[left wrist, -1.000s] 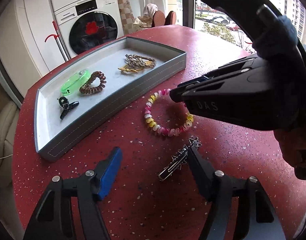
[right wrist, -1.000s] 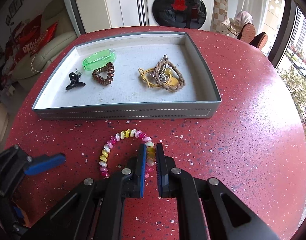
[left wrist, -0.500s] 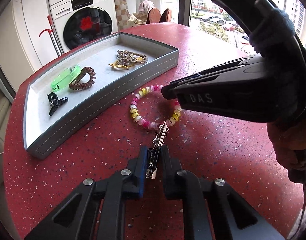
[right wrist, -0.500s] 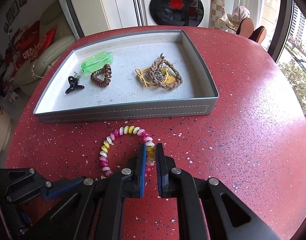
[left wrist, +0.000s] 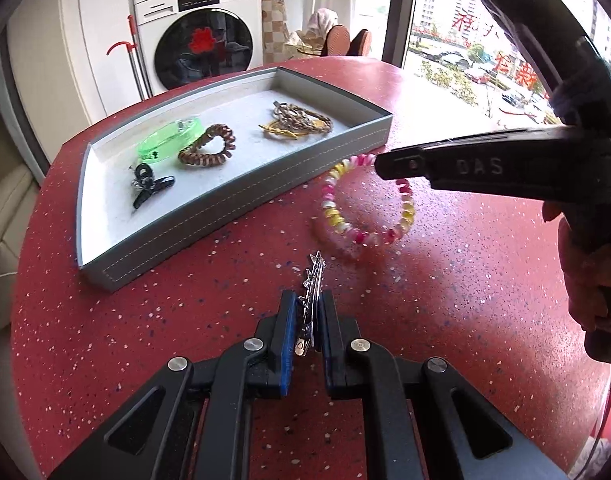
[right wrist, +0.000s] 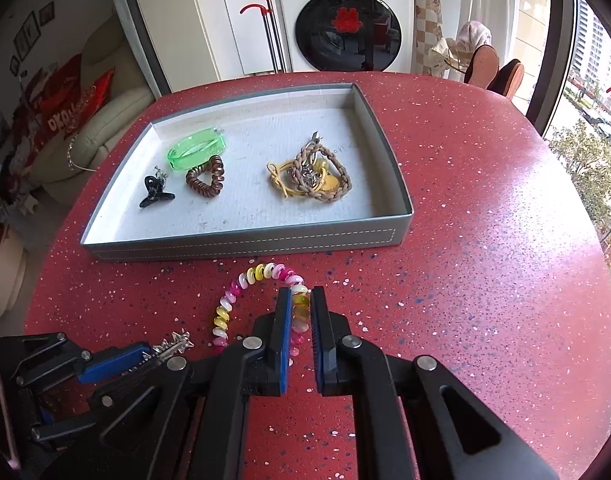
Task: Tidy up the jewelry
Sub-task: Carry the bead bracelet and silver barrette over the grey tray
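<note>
The left claw (left wrist: 306, 312) is pinching a silver spiked hair clip (left wrist: 312, 280), its two fingers pressed against the clip's sides while the spiked end is pointing away from the camera toward the far side. The clip appears to be sitting just clear of the red speckled tabletop (left wrist: 465, 280), though the left wrist view is not settling whether its tip is touching.

The right claw (right wrist: 301, 308) is gripping a pink, yellow and white coil bracelet (right wrist: 241, 292), one side of the loop caught between the blue pads. In the left wrist view the bracelet (left wrist: 369, 208) is hanging from the claw tip as an open ring, its lower edge blurred and lying close above the tabletop.

A grey tray (right wrist: 245, 240) is sitting on the far side of the tabletop, just beyond the bracelet. Inside it, toward the left, a green bangle (right wrist: 195, 152) is touching a brown coil hair tie (right wrist: 206, 181), and a black claw clip (right wrist: 155, 193) is lying just to their left. Toward the right of the tray a braided cord bracelet (right wrist: 325, 176) is lying tangled over a yellow cord (right wrist: 283, 182).

A white washing machine (right wrist: 347, 20) is standing beyond the tabletop, with a red-handled mop (right wrist: 267, 20) leaning to its left.
</note>
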Available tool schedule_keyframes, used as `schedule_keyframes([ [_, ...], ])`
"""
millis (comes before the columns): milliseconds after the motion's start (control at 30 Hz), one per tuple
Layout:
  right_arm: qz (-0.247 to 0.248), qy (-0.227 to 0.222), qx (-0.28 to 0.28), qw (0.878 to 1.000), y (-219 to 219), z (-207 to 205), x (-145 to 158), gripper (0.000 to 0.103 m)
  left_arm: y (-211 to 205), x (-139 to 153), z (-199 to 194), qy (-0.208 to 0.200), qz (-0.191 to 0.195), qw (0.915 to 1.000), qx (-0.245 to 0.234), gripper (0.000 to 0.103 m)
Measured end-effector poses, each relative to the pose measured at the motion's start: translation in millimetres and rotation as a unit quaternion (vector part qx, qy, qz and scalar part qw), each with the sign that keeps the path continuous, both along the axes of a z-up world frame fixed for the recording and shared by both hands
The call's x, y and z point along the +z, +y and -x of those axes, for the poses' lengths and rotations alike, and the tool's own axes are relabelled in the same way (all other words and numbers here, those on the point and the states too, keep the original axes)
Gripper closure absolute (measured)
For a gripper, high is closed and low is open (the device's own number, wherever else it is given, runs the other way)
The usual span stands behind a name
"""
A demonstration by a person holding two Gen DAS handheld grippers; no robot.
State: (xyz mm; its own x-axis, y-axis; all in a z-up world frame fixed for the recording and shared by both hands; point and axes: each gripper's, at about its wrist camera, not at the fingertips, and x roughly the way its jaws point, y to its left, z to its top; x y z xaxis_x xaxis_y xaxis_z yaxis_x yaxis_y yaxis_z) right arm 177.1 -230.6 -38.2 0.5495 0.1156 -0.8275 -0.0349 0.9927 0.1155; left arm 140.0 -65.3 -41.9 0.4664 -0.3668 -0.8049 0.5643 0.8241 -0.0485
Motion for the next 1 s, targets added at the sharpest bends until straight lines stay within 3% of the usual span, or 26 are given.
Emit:
schedule_keyframes([
  [633, -0.032, -0.034, -0.002, 0.999, -2.7, 4.9, 34.8, 0.093, 26.4, 35.7, -19.2, -0.027, 0.036, 0.9958, 0.079, 0.073],
  [1000, -0.033, -0.043, -0.002, 0.999, -1.8, -7.1, 45.3, 0.093, 30.5, 41.5, -38.5, -0.031, 0.048, 0.9937, 0.097, 0.073],
])
